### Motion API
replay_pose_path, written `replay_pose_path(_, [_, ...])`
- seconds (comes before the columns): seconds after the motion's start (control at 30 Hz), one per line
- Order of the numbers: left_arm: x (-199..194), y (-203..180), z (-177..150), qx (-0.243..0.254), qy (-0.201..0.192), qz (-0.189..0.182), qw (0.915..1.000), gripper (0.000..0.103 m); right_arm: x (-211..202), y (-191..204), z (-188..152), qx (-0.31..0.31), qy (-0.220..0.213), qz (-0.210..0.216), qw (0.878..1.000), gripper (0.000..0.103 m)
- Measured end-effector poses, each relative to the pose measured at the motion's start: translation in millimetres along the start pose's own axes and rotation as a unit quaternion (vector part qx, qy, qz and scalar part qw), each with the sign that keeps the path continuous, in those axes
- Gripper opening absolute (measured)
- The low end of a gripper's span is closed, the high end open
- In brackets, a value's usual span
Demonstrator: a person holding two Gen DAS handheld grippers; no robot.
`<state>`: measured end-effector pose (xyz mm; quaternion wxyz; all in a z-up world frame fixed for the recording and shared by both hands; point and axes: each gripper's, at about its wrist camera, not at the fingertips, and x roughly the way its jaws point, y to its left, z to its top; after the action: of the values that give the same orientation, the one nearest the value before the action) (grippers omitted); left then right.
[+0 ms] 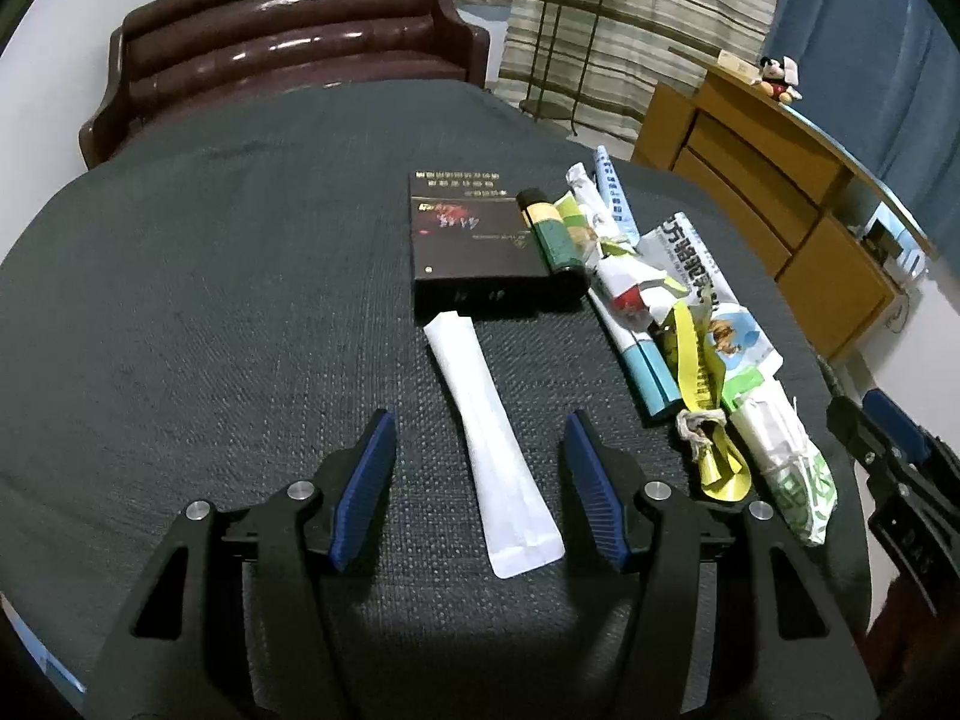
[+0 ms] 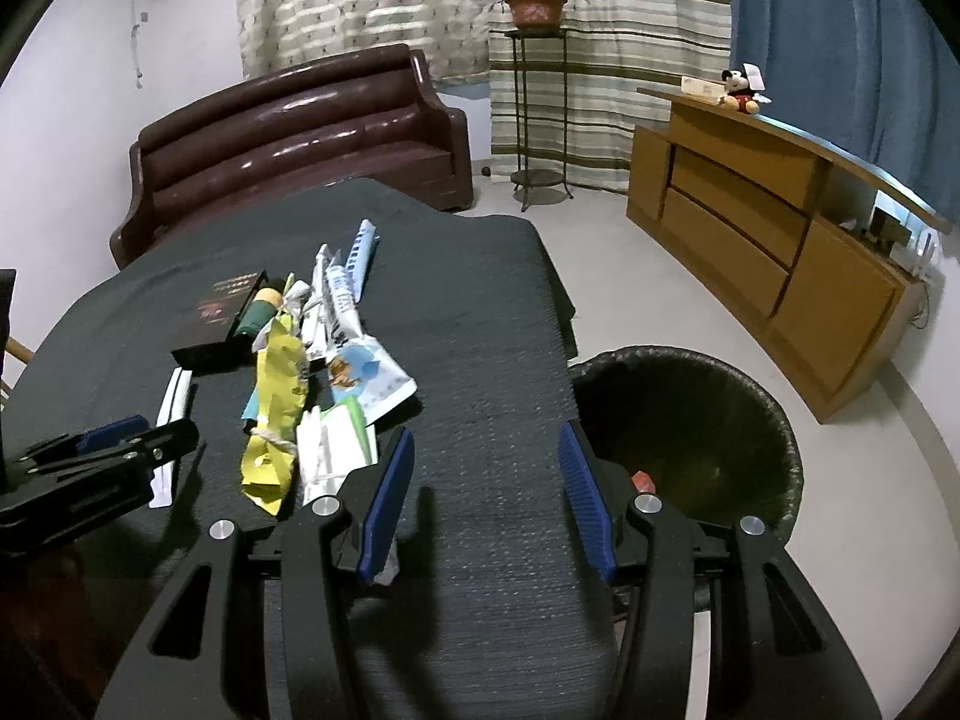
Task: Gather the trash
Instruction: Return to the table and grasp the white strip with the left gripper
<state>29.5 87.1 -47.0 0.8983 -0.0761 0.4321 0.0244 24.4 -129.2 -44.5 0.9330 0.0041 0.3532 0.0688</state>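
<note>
1. Jaws on the left gripper (image 1: 480, 489) are spread wide with nothing held, and the white sachet (image 1: 489, 438) lies right in the gap between them on the table (image 1: 210, 300).
2. Long axis is the bit that matters: the sachet runs near-to-far, tilted a little so its far end leans left toward the black box (image 1: 474, 240) and its wider near end sits slightly right. So it lies roughly along the fingers, not across them, and a straight close would probably pinch it across its narrow width.
3. Neither pad looks to be touching it; there's dark cloth showing on both sides.
4. Right gripper (image 2: 486, 501) is also wide open and holding nothing. It hangs over the right edge of the table, with the bin (image 2: 774, 420) just beyond to its right, beside the table.
5. From the right wrist view the sachet (image 2: 171, 420) is well off to the left, partly hidden behind the left gripper (image 2: 114, 450), so the left one is clearly nearer.
6. Wrapper pile (image 1: 708, 348) sits just right of the sachet, yellow wrapper (image 2: 273, 414) included. It's nearer the right gripper, whose left finger sits just beside the closest white wrapper.
7. Guess: left grabs the sachet, but the bin is over on the right side.
</note>
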Motion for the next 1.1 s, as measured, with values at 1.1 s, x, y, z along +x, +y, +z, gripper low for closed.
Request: replay_pose_path(1.1, [-21.2, 17.3, -8.3, 0.041, -0.016, -0.021, 0.9988, 0.014, -7.3, 35.5, -8.8, -0.029, 0.007, 0.037, 0.999, 0.050])
